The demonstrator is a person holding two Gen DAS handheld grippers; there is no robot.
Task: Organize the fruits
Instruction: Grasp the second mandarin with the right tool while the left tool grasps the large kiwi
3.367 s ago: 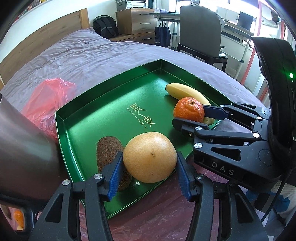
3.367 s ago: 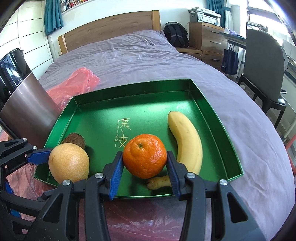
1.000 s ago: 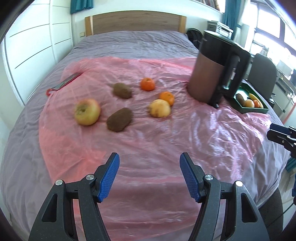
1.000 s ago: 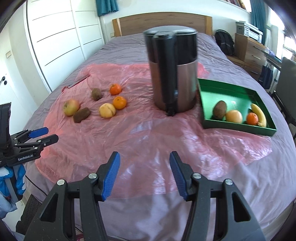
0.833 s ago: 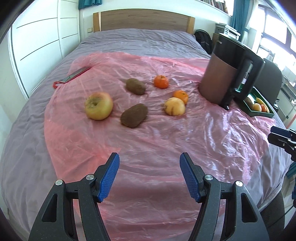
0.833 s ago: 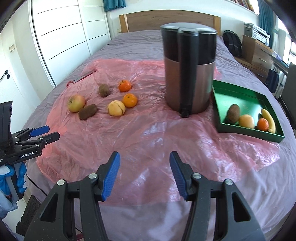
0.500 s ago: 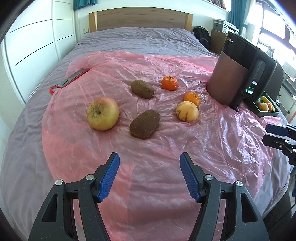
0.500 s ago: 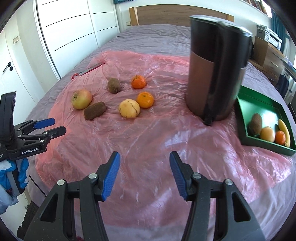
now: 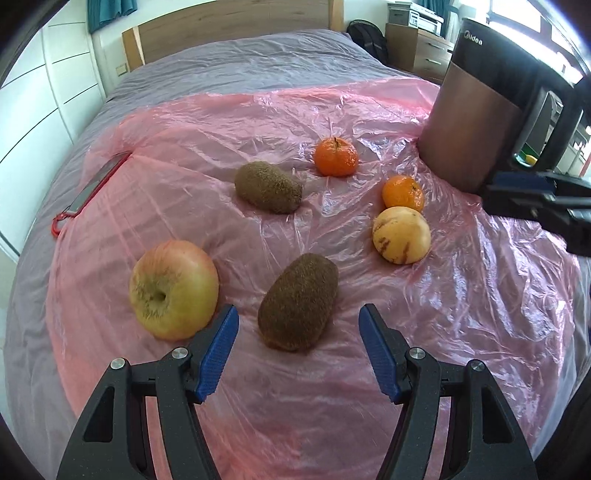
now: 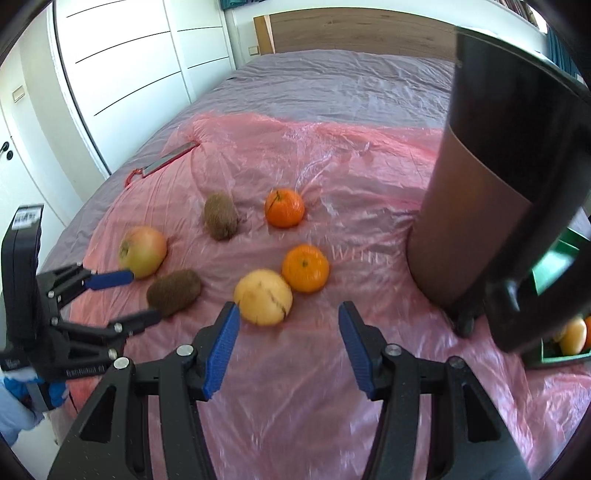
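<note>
Several fruits lie on a pink plastic sheet (image 9: pixel 461 295) on the bed. My left gripper (image 9: pixel 298 328) is open, its fingers reaching either side of the near kiwi (image 9: pixel 298 301). An apple (image 9: pixel 173 289) lies left of it. Farther off are a second kiwi (image 9: pixel 268 187), two tangerines (image 9: pixel 335 157) (image 9: pixel 403 192) and a yellow striped fruit (image 9: pixel 401 235). My right gripper (image 10: pixel 288 325) is open and empty, just short of the yellow fruit (image 10: pixel 263 296), with a tangerine (image 10: pixel 305 268) behind it. The green tray (image 10: pixel 554 258) shows partly at the right.
A tall brown and black kettle (image 10: pixel 491 206) stands between the loose fruits and the tray. A red-edged flat object (image 9: pixel 94 186) lies at the sheet's far left edge. White wardrobes (image 10: pixel 122 74) and the wooden headboard (image 9: pixel 229 26) stand beyond the bed.
Both grippers left the tray, where they let go of a yellow fruit and a tangerine, and moved in on the loose fruits. The left now reaches around the near kiwi.
</note>
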